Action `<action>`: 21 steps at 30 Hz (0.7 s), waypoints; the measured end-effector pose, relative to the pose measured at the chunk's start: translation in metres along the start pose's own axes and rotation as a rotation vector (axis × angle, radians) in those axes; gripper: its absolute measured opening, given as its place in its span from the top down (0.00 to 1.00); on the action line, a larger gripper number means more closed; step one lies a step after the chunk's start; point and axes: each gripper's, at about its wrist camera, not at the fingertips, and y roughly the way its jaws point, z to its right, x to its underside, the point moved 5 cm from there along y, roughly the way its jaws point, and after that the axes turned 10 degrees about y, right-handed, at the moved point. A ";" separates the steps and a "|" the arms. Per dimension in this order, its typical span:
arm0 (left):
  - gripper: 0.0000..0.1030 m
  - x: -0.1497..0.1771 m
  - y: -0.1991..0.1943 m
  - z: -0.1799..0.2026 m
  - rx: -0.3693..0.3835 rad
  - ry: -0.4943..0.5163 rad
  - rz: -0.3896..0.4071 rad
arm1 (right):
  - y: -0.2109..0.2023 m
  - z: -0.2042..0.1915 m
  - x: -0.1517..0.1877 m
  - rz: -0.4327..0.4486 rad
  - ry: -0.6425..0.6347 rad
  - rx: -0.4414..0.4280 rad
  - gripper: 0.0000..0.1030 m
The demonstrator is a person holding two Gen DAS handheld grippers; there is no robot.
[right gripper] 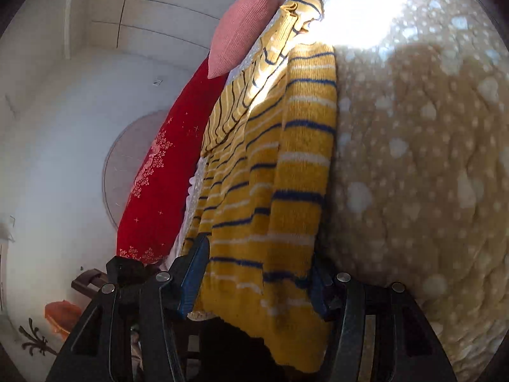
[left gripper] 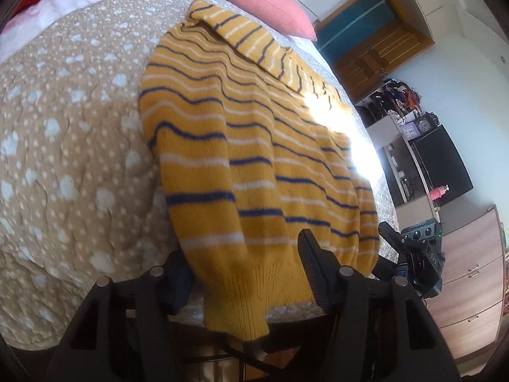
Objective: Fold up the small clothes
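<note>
- Yellow sweater [left gripper: 254, 146] with navy and white stripes, spread flat on the spotted tan bedspread [left gripper: 70, 146], stretching ahead of both tools toward the head of the bed.
- Left gripper [left gripper: 248, 273] spread wide, with the sweater's ribbed hem and a sleeve cuff bunched between the fingers; cloth touching the inner face of the right-hand finger [left gripper: 313, 264], the other finger partly hidden behind the knit. Firm grasp or mere straddle: cannot tell.
- Right gripper [right gripper: 257, 280] likewise spread wide, a folded stack of sleeve and body edge filling the gap; blue pad [right gripper: 195, 277] on the near-left side pressing the yellow knit, the opposite finger mostly covered by cloth.
- Seen from the right wrist, sweater [right gripper: 273, 165] hanging forward off the tool along the bedspread [right gripper: 429, 175], collar far ahead in a bright sun patch.
- Pink cushion [left gripper: 264, 0] beyond the collar, far ahead of the left tool; same cushion [right gripper: 241, 28] ahead and left of the right tool, with a red embroidered pillow [right gripper: 159, 184] below it on the left.
- Right tool's black body visible just to the right of the left tool, at the bed edge.
</note>
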 end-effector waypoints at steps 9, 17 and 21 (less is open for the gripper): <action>0.91 -0.003 -0.016 -0.008 -0.120 -0.078 0.025 | 0.014 0.006 0.016 0.030 -0.009 0.130 0.88; 0.92 0.005 -0.084 0.036 -0.102 -0.002 0.154 | -0.021 -0.026 0.022 0.044 -0.103 0.090 0.90; 0.92 0.029 -0.091 0.042 -0.133 0.027 0.146 | -0.043 -0.027 0.045 0.025 -0.122 0.068 0.90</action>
